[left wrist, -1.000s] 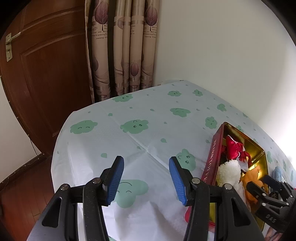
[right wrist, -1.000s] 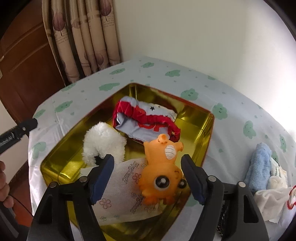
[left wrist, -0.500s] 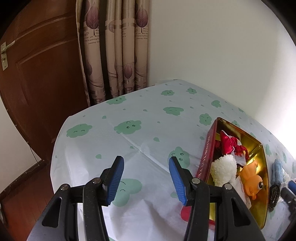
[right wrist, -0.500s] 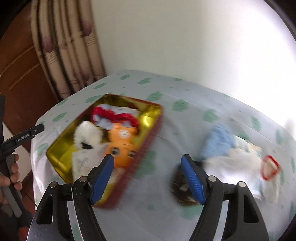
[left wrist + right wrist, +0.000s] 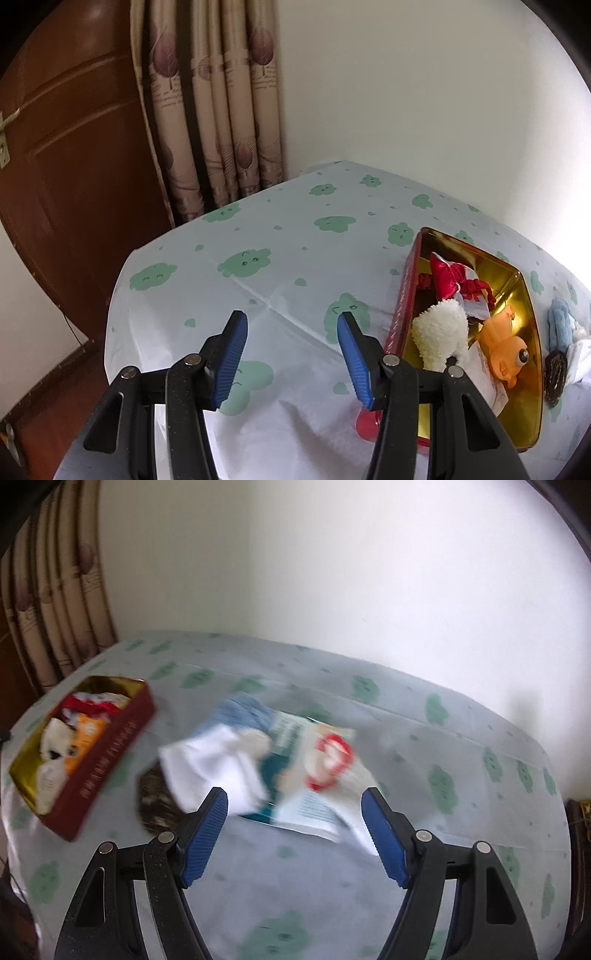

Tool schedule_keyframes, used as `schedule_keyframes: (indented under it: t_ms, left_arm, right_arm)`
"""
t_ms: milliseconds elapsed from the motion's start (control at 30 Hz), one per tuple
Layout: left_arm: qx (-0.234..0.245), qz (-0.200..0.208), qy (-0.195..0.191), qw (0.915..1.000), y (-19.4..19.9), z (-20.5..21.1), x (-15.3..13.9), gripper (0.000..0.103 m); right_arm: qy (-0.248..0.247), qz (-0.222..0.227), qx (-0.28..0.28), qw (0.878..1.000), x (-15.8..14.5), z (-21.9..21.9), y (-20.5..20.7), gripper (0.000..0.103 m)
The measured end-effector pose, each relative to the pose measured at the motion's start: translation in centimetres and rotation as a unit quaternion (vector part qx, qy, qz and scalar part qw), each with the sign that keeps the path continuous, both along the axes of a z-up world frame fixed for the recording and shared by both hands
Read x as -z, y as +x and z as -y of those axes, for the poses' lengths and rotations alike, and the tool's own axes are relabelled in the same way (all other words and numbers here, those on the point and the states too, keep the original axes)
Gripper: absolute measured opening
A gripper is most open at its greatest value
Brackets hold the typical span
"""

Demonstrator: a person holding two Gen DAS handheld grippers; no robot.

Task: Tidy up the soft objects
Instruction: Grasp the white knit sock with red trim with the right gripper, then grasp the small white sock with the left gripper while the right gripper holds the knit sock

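A red tin with a gold inside (image 5: 526, 295) (image 5: 110, 738) holds a white fluffy toy (image 5: 439, 332), a red cloth (image 5: 448, 275) and an orange toy (image 5: 506, 347). To its right on the table lies a blurred pile: a white cloth (image 5: 218, 760), a blue towel (image 5: 243, 709), a flat packet (image 5: 317, 794) with a red ring (image 5: 332, 757) on it, and a dark round thing (image 5: 155, 797). My right gripper (image 5: 295, 834) hangs open above the front of this pile, nothing between its pads. My left gripper (image 5: 291, 356) is open over bare tablecloth left of the tin.
The table (image 5: 258, 295) wears a pale cloth with green cloud prints. A white wall runs behind it. Curtains (image 5: 218, 110) and a brown door (image 5: 66, 155) stand at the back left. The table's left edge drops to a wooden floor (image 5: 48, 387).
My right gripper has swung right, away from over the tin to over the pile of cloths and the packet. The left gripper has stayed put, rolling slightly. Both stayed open.
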State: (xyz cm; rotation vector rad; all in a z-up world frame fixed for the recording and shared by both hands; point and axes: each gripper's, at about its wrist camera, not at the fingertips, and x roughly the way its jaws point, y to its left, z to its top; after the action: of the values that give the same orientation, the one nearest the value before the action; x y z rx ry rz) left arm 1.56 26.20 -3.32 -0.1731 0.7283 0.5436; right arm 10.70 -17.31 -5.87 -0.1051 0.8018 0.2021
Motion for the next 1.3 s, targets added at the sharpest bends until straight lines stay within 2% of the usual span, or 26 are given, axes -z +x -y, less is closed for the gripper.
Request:
schedule_keyframes:
  t_ms: [133,333,467,533,567,600,667,733,867,1133,1300]
  left_arm:
    - [0.020,0.010,0.011,0.9997,0.1,0.9,-0.3,0.052]
    - [0.068,0.024,-0.018,0.9972,0.0,2.1,-0.6,0.052]
    - [0.116,0.024,0.000,0.9930,0.2,4.7,-1.1,0.052]
    - [0.140,0.023,0.007,0.9899,0.3,6.3,-1.3,0.052]
    - [0.151,0.019,0.011,0.9883,0.5,7.0,-1.4,0.052]
    - [0.164,0.016,0.016,0.9862,0.6,7.9,-1.5,0.052]
    - [0.194,0.011,0.028,0.9805,0.9,10.0,-1.8,0.052]
    - [0.224,0.007,0.030,0.9741,1.3,11.7,-1.9,0.052]
    - [0.283,0.002,0.031,0.9587,1.9,15.6,-2.0,0.052]
    - [0.356,-0.019,0.004,0.9343,3.3,20.5,-0.5,0.052]
    - [0.375,-0.032,0.008,0.9266,4.5,22.3,0.6,0.052]
  right_arm:
    - [-0.003,-0.012,0.011,1.000,1.7,2.0,0.9,0.072]
    - [0.003,-0.018,0.017,1.000,3.7,3.6,2.5,0.072]
    - [0.008,-0.013,0.016,1.000,4.4,4.0,3.4,0.072]
    - [0.012,-0.011,0.016,1.000,4.6,4.1,3.9,0.070]
    - [0.017,-0.010,0.013,1.000,4.7,4.2,4.1,0.062]
    - [0.021,-0.006,0.012,1.000,4.8,4.2,4.2,0.054]
    - [0.042,-0.006,0.011,0.999,5.0,4.4,4.4,0.048]
    - [0.050,-0.003,0.017,0.999,5.0,4.5,4.6,0.046]
    - [0.067,-0.001,0.022,0.998,4.9,4.6,4.6,0.035]
    - [0.057,0.005,0.034,0.998,4.6,5.2,3.5,0.029]
    - [0.044,0.012,0.045,0.998,4.4,6.2,2.2,0.027]
